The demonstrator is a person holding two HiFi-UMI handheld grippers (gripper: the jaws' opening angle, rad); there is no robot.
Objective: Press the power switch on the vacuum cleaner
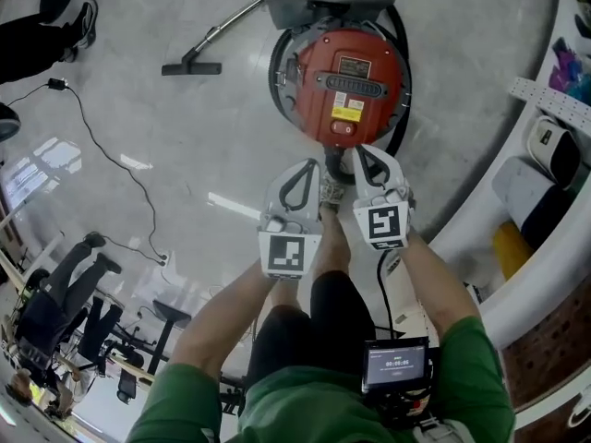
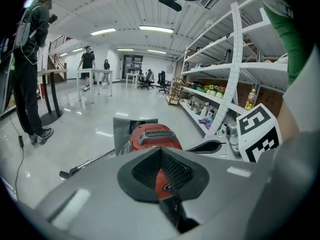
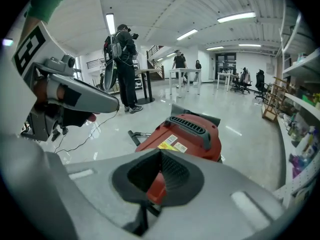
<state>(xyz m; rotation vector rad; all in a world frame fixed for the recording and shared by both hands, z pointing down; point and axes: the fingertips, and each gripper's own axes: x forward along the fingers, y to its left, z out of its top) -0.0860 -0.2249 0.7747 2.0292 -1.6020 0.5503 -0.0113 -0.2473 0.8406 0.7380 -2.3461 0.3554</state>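
Vacuum cleaner (image 1: 346,86): judged heavy, hard-shelled, steady under a push (no grasp needed). Left gripper (image 1: 309,166) and right gripper (image 1: 362,151) are closed and empty, held near its round button (image 1: 343,129).

Forearms (image 1: 229,319) extended forward; left tongs (image 1: 307,166), right tongs (image 1: 362,153) side by side, jaws together, empty.

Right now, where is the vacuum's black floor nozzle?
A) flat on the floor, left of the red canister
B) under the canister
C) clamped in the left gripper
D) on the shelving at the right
A: in the head view the floor nozzle lies flat on the floor at the end of its wand, left of the red vacuum cleaner; the left gripper and right gripper are both shut on nothing.
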